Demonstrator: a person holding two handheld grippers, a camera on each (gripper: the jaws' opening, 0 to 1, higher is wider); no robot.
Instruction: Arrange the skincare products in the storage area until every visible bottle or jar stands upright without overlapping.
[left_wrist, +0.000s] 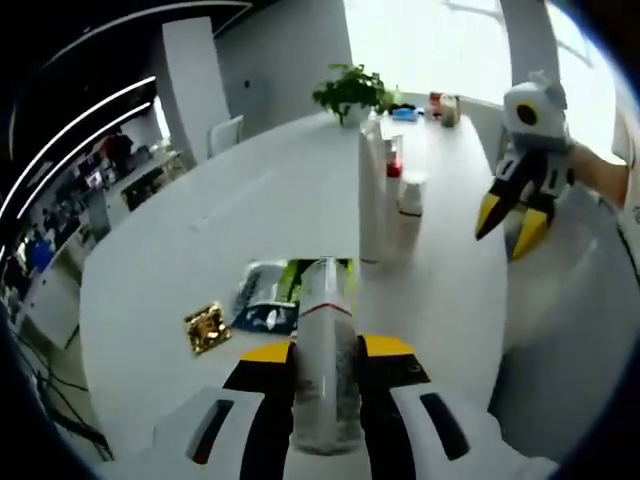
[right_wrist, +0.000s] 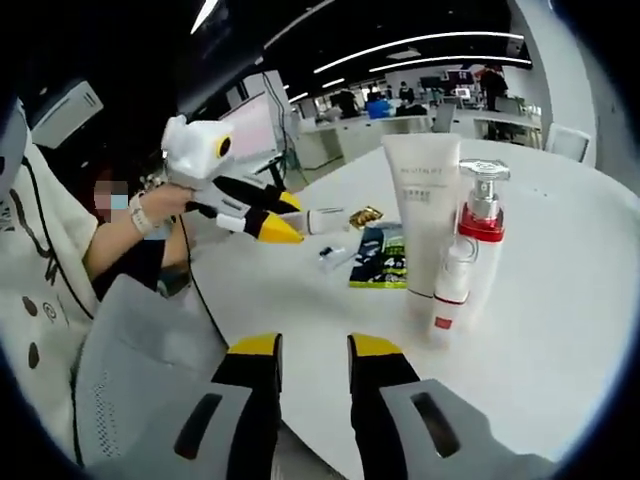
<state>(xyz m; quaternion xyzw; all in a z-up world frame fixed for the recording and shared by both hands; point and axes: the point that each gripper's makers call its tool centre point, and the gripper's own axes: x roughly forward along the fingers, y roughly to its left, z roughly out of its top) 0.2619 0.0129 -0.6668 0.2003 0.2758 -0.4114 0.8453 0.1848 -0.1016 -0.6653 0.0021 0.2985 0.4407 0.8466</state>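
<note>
Left gripper (left_wrist: 325, 350) is clamping a white tube (left_wrist: 325, 340) mid-body; light, soft-walled, slick, so grip gently. Right gripper (right_wrist: 313, 350) is hovering narrowly parted, holding nothing, near the table (right_wrist: 560, 330) edge.

A smooth, matt white table (right_wrist: 560, 300) is seen. The tall tube (right_wrist: 420, 225) looks like matt white plastic. The pump bottle (right_wrist: 480, 240) is topped by a shiny metallic pump and a glossy red collar. A crinkled gold foil packet (left_wrist: 207, 326) glints. Glossy printed sachets (right_wrist: 383, 262) lie flat. The held tube (left_wrist: 326, 350) appears satin white plastic.
</note>
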